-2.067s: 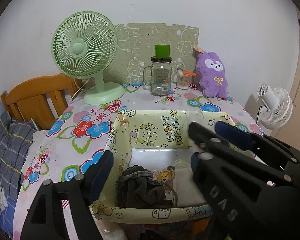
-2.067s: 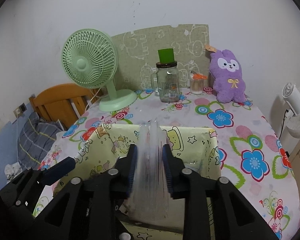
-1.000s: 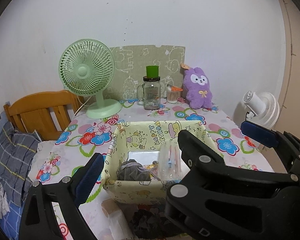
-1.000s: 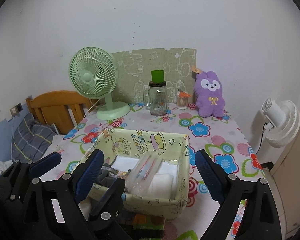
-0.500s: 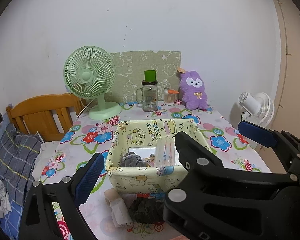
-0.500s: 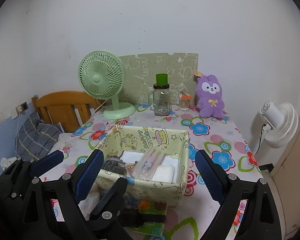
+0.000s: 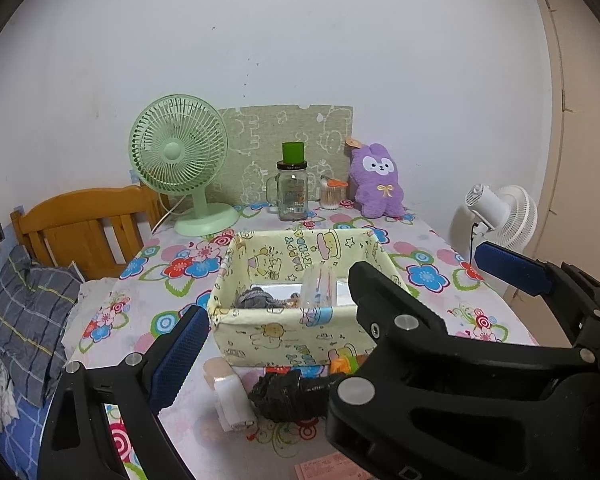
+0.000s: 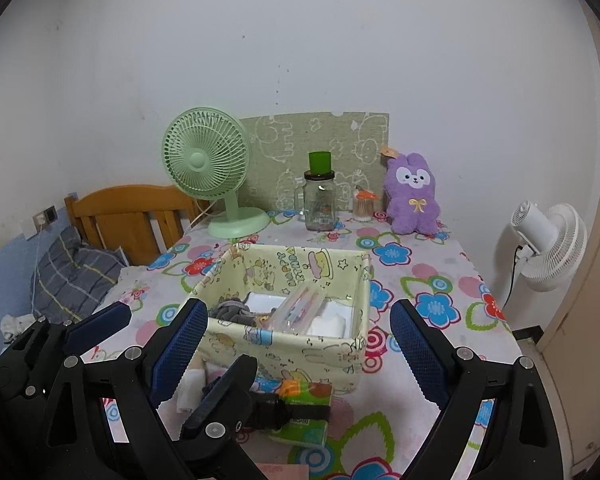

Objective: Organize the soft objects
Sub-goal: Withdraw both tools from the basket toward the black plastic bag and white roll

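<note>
While clear of the fabric bin (image 8: 300,344), both grippers' jaws wide, empty.

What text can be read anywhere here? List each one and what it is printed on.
"HAPPY BIRTHDAY", seen upside down, on the inner back wall of the yellow fabric basket.
Glass jar: label too small to read.
Green tissue pack: print too blurred to read.
Pink slip at the table's near edge: print too small to read.

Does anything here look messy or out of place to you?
A little. A clear plastic pack leans tilted in the fabric basket instead of lying flat, and a black cloth bundle and a white roll sit outside in front.
</note>
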The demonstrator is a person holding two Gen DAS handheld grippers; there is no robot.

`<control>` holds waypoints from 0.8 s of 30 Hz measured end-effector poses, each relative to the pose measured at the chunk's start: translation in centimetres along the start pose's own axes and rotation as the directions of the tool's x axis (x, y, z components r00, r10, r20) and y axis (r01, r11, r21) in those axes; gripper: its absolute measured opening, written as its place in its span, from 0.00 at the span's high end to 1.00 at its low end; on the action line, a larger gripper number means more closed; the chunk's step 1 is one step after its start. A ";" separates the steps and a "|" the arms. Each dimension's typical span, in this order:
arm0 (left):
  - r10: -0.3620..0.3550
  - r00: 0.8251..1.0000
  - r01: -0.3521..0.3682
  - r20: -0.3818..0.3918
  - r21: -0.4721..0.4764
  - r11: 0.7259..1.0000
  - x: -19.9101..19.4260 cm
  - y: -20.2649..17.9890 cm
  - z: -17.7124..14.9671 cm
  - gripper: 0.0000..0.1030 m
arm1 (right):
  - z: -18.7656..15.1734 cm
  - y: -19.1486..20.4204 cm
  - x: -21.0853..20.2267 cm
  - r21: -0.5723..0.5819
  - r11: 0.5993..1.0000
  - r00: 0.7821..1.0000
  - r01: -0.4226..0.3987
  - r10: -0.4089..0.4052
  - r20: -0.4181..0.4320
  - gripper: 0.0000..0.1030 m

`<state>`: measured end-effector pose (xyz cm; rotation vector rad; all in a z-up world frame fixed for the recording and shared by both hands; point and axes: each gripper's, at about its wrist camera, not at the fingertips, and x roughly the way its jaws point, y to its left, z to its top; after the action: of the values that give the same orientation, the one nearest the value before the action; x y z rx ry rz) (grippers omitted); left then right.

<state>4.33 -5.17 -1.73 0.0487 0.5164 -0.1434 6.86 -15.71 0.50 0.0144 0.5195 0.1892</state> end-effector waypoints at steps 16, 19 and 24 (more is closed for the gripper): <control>-0.006 0.999 0.006 -0.037 -0.008 1.000 -0.7 -0.4 -2.6 0.07 | -2.8 0.2 -1.0 0.017 1.000 1.000 0.003 -0.003 -0.011 0.08; -0.007 0.999 0.007 -0.048 -0.008 1.000 -0.7 -0.4 -3.1 0.07 | -3.3 0.3 -1.0 0.020 1.000 1.000 0.002 -0.002 -0.018 0.08; -0.004 0.998 0.004 -0.063 -0.004 1.000 -0.4 -0.3 -3.8 0.07 | -4.1 0.3 -0.7 0.022 1.000 1.000 -0.001 0.002 -0.031 0.08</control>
<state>2.08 -5.10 -4.85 0.0489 0.5798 -0.1454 4.15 -15.65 -2.70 0.0334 0.5521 0.1852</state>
